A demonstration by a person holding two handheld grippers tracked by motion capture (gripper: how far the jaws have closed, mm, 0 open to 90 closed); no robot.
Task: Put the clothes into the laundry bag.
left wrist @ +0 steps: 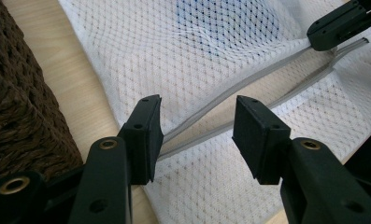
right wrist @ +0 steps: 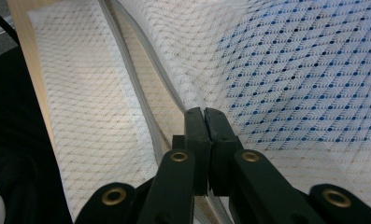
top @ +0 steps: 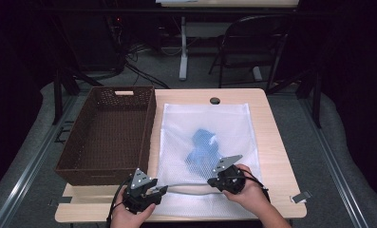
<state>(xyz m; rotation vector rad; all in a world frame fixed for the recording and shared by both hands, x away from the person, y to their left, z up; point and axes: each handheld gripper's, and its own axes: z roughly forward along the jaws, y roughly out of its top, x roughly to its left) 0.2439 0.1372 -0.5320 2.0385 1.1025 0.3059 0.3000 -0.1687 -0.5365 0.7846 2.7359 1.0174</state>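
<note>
On pale wood, white mesh bag

– What sits on the left half of the table?
– A dark brown woven basket, its near wall close to the front edge, a pale tag at its far rim.
– And at the far edge?
– A small round black grommet hole, about mid-edge.
– Beyond the table?
– A dark folding chair and a white desk leg on the grey floor.
</note>
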